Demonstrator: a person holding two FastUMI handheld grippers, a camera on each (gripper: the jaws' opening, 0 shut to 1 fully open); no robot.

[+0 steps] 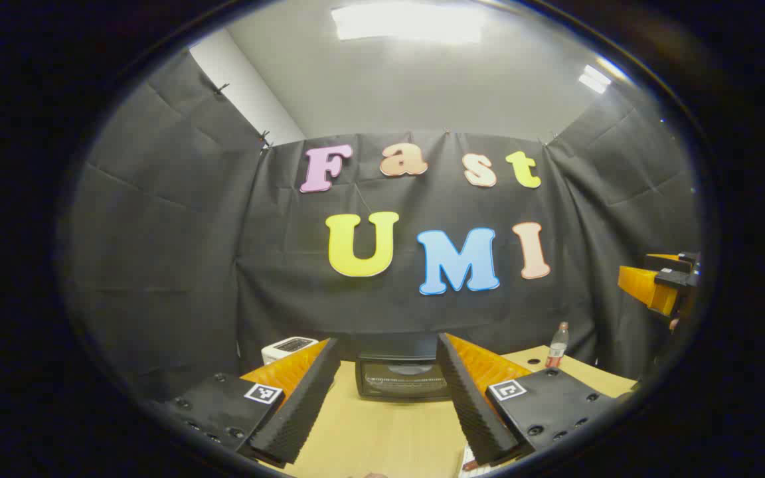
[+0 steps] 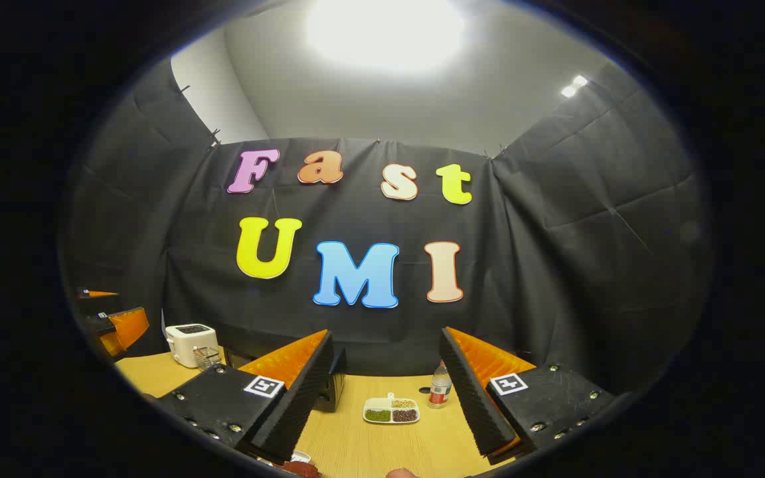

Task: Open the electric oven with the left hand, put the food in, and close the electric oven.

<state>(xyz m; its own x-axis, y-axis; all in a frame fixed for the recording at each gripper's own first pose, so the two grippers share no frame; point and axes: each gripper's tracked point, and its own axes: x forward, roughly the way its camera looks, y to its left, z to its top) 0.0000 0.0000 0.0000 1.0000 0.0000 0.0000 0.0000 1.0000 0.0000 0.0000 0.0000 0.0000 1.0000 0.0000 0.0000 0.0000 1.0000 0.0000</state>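
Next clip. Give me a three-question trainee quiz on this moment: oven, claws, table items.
1. True or false: the black electric oven between the left claw fingers has its door shut.
2. Which sits closest beside the white divided dish of beans? A) white toaster B) clear plastic bottle with red label C) a banana
3. Fill in: both the left and the right claw are ____.

Key: 1 true; 2 B; 3 open.
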